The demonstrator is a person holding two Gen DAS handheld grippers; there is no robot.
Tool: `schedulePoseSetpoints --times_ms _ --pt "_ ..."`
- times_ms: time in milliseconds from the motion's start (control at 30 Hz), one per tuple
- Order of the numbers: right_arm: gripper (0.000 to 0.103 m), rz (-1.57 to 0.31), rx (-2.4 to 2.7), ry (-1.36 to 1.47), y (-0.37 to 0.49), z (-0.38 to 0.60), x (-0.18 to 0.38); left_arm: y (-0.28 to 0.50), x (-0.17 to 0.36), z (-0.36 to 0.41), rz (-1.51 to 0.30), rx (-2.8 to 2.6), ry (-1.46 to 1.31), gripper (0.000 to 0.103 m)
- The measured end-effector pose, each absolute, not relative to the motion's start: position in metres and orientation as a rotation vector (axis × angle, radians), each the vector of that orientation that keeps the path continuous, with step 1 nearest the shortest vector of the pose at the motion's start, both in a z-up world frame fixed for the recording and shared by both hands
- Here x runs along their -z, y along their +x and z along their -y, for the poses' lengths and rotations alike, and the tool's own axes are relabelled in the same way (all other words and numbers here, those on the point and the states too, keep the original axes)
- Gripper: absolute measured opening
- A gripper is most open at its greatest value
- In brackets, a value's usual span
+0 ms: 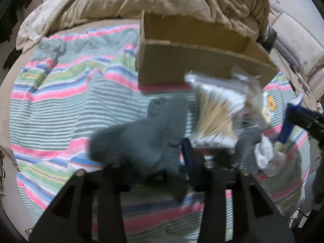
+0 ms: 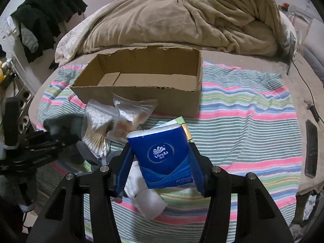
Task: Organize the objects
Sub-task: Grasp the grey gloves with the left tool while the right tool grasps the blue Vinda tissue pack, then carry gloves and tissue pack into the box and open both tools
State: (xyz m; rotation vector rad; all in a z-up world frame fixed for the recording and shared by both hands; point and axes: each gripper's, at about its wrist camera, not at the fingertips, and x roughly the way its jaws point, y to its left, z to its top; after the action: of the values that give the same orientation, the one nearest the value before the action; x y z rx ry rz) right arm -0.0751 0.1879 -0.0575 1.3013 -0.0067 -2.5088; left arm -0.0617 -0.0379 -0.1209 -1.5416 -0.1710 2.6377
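Note:
An open cardboard box [image 2: 141,85] stands on the striped cloth; it also shows in the left wrist view [image 1: 194,60]. My right gripper [image 2: 160,162] is shut on a blue Vinda tissue pack [image 2: 162,156], held above the cloth in front of the box. My left gripper [image 1: 162,162] is shut on a grey sock [image 1: 145,135], lifted off the cloth; the view is blurred. A bag of cotton swabs [image 1: 216,113] [image 2: 97,129] and a clear bag [image 2: 133,115] lie before the box. A white sock [image 2: 147,198] lies under the tissue pack.
A striped cloth [image 2: 243,125] covers the bed. A beige blanket [image 2: 182,16] is heaped behind the box. Dark clothes [image 2: 46,8] hang at the left. A dark remote-like object [image 2: 310,147] lies at the right edge of the bed.

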Motion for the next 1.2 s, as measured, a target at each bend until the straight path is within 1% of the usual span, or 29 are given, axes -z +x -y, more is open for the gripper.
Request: schedulePoseSetpoints --times_ms 33,167,200,233,333,533,767,1200 --pt "0.057 0.009 2.509 1.301 -0.075 -0.188 0.057 -0.063 0.125 0.039 0.183 -2.632 -1.541 0.05" --pt "0.057 0.013 2.514 1.298 -0.074 -0.189 0.056 -0.062 0.13 0.039 0.171 -2.646 -1.492 0.049" --pt "0.057 0.012 2.516 1.293 -0.073 -0.189 0.054 -0.061 0.129 0.04 0.188 -2.646 -1.479 0.043" --pt "0.057 0.011 2.518 1.289 -0.073 -0.189 0.053 -0.061 0.129 0.042 0.201 -2.64 -1.472 0.04" --pt "0.057 0.012 2.526 1.271 -0.073 -0.19 0.048 -0.058 0.123 0.047 0.252 -2.634 -1.441 0.036" --pt "0.057 0.013 2.532 1.221 -0.078 -0.187 0.033 -0.053 0.09 0.053 0.306 -2.654 -1.345 0.035" --pt "0.057 0.019 2.551 1.144 -0.093 -0.185 0.012 -0.056 0.046 0.051 0.309 -2.675 -1.228 0.035" --pt "0.057 0.063 2.569 1.08 -0.136 -0.185 0.001 -0.094 0.021 0.031 0.308 -2.677 -1.151 0.036"
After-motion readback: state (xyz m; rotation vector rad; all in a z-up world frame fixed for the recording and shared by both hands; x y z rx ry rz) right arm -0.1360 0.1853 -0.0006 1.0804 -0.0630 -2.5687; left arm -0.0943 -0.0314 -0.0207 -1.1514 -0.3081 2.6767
